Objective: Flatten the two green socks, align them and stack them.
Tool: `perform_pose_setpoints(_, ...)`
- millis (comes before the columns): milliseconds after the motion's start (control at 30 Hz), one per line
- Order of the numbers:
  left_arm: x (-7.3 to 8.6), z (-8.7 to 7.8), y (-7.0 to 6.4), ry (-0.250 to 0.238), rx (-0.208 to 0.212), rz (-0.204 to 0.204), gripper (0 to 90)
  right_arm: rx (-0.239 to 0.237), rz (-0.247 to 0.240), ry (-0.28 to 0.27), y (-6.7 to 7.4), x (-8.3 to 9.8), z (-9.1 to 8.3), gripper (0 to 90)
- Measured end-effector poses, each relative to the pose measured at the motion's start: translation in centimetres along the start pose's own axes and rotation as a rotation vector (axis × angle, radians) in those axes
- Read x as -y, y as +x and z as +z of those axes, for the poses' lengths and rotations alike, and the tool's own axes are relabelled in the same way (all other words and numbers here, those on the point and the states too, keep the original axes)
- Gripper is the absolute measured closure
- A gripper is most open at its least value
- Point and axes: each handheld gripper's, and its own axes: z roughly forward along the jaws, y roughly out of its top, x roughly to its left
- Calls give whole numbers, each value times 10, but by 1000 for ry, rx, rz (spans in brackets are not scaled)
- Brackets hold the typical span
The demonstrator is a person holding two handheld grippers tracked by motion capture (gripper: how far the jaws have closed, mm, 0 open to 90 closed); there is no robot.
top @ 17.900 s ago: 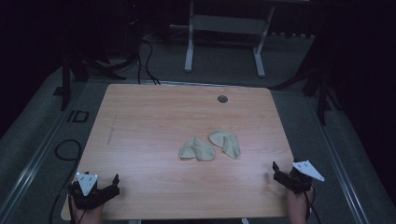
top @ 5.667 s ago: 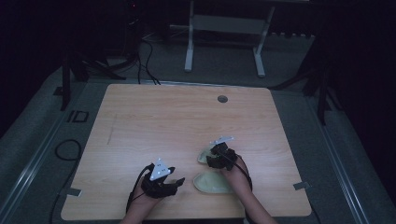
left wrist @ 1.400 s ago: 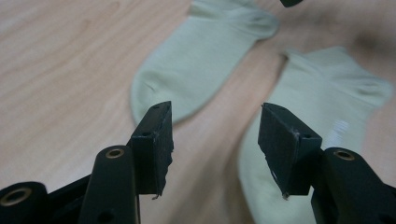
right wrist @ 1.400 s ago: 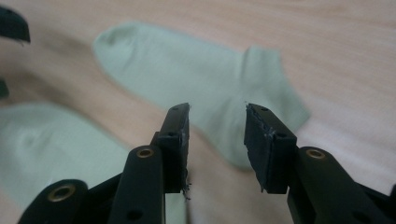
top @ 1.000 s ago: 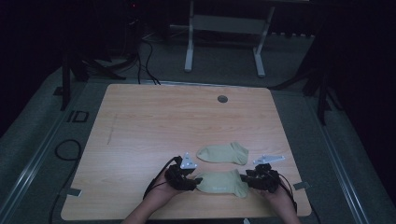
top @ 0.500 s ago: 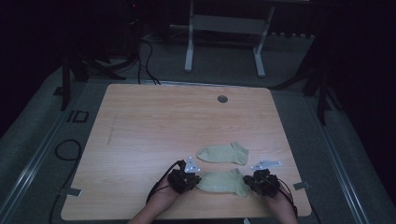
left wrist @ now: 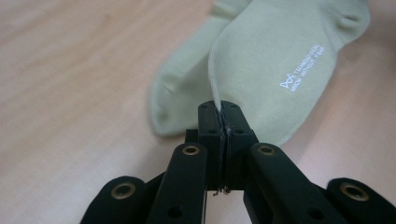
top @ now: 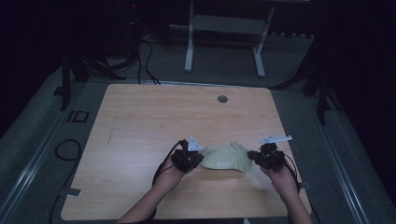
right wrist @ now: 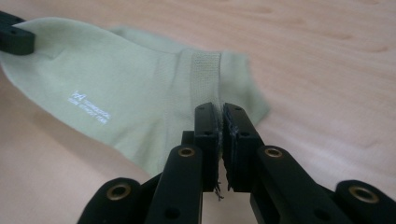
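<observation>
Each gripper, left gripper [top: 196,160] and right gripper [top: 254,156], has its fingers pinched tight on opposite ends of a pale green sock [top: 225,157] held just above a second sock [left wrist: 175,93] on the worktop [top: 140,121]; light, limp knit, likely best held by its edges.

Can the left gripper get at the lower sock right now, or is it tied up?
Probably not as things stand. The left gripper is shut on the toe edge of the upper sock, which lies over the lower sock. The right gripper pinches its cuff end. The left would have to release first.
</observation>
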Motion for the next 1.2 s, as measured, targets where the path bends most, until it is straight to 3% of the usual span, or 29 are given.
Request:
perform_pose_setpoints(133, -7, 10, 9, 19, -11, -7, 878, 8, 29, 11, -13, -14, 11, 846)
perform_pose_setpoints(267, -6, 24, 16, 49, -22, -22, 878, 6, 53, 58, -24, -21, 30, 844)
perform_pose_setpoints(400, -3, 35, 18, 66, -31, -15, 877, 17, 65, 91, -27, -20, 45, 841)
perform_pose_setpoints(633, 0, 44, 25, 66, -36, -39, 860, 20, 85, 112, -31, -17, 60, 835)
perform_pose_setpoints(700, 0, 44, 26, 60, -36, -47, 682, 19, 81, 124, -30, -17, 62, 760)
perform_pose_setpoints(800, 2, 41, 25, 27, -70, -54, 563, 20, 76, 111, -29, -17, 60, 635)
perform_pose_setpoints(900, 3, 35, 24, -7, -65, -80, 430, 31, 58, 88, -27, -18, 56, 520)
perform_pose_setpoints(967, 4, 30, 24, -18, -66, -83, 390, 37, 54, 74, -27, -18, 53, 460)
perform_pose_setpoints(1033, 6, 27, 24, -17, -34, -86, 319, 24, 64, 68, -28, -18, 50, 387)
perform_pose_setpoints(1100, 7, 25, 23, -15, -41, -69, 260, 5, 67, 58, -29, -16, 48, 326)
perform_pose_setpoints(1167, 8, 21, 24, -38, -54, -82, 211, -1, 66, 51, -29, -15, 47, 284)
perform_pose_setpoints(1200, 9, 20, 25, -42, -54, -95, 211, -17, 43, 44, -26, -13, 45, 227)
